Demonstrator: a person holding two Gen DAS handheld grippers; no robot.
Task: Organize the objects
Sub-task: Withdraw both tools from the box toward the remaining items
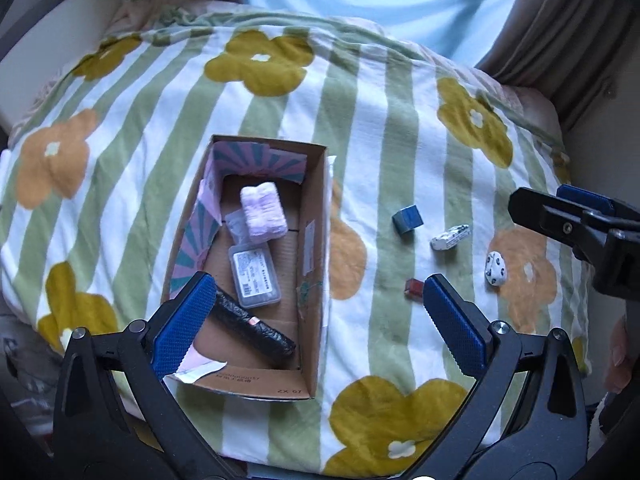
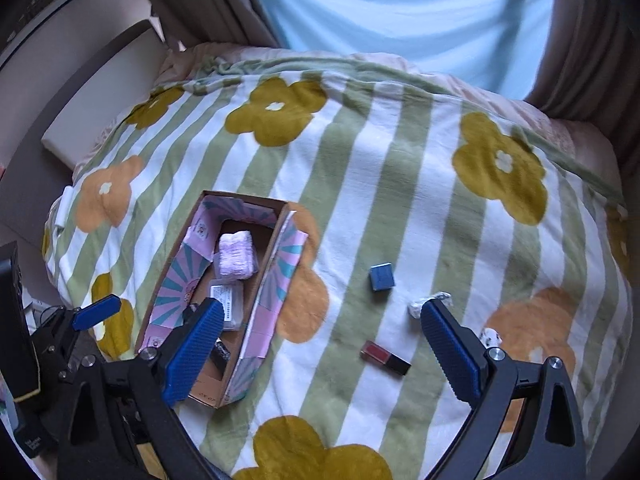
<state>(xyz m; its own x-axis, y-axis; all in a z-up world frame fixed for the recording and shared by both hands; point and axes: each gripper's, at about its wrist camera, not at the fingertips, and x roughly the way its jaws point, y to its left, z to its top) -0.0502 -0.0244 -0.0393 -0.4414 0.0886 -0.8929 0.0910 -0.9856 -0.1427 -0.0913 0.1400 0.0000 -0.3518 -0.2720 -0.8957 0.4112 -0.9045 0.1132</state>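
An open cardboard box (image 1: 316,220) (image 2: 280,264) lies on a flowered, striped blanket (image 1: 380,120). Inside it are a pink folded cloth (image 1: 263,210) (image 2: 236,256), a clear plastic case (image 1: 254,276) (image 2: 228,300) and a black roll (image 1: 252,330). My left gripper (image 1: 320,320) hovers open over the box's near end, holding nothing. To the right, loose on the blanket, lie a blue cube (image 1: 407,219) (image 2: 382,277), a white wrapped item (image 1: 450,237) (image 2: 418,307), a white patterned piece (image 1: 496,269) (image 2: 490,336) and a red lipstick (image 1: 414,289) (image 2: 386,357). My right gripper (image 2: 324,350) hangs open above the lipstick.
The blanket (image 2: 380,160) covers a rounded bed that drops off at its edges. Brown curtains (image 2: 580,60) and pale blue fabric (image 2: 400,12) stand behind it. A white panel (image 2: 100,100) leans at the back left. A hand (image 1: 618,356) shows at the right edge.
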